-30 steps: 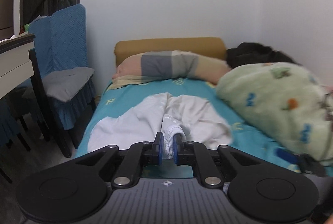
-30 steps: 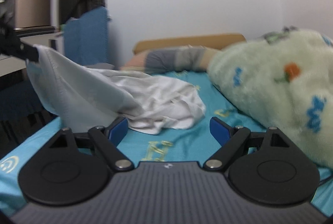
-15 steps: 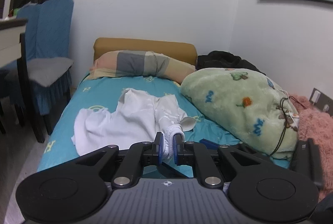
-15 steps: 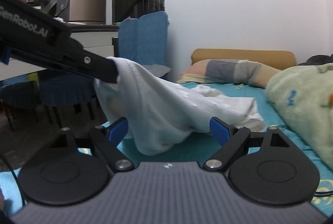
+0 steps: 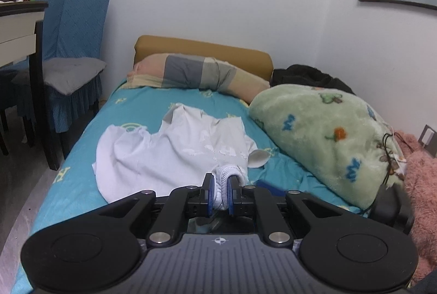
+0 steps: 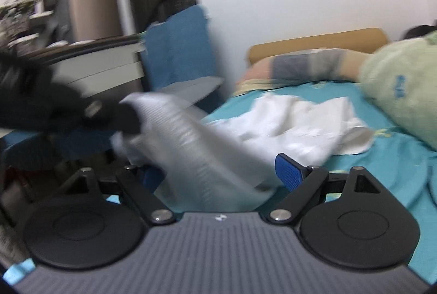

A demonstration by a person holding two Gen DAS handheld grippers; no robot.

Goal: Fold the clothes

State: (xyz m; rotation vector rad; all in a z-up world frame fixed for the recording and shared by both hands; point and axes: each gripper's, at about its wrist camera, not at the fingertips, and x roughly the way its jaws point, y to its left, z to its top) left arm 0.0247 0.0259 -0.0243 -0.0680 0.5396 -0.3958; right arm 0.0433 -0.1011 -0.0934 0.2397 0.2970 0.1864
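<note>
White garment (image 5: 174, 154) on teal bedsheet (image 5: 153, 100), left tongs (image 5: 218, 191) pinching its hem, right tongs (image 6: 218, 171) wide.

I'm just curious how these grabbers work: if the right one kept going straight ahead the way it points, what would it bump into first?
Most likely the white garment. The right gripper is open, and the lifted cloth hangs right across the gap between its fingers. The picture is blurred, so depth is uncertain; past the cloth lies the bed.
</note>
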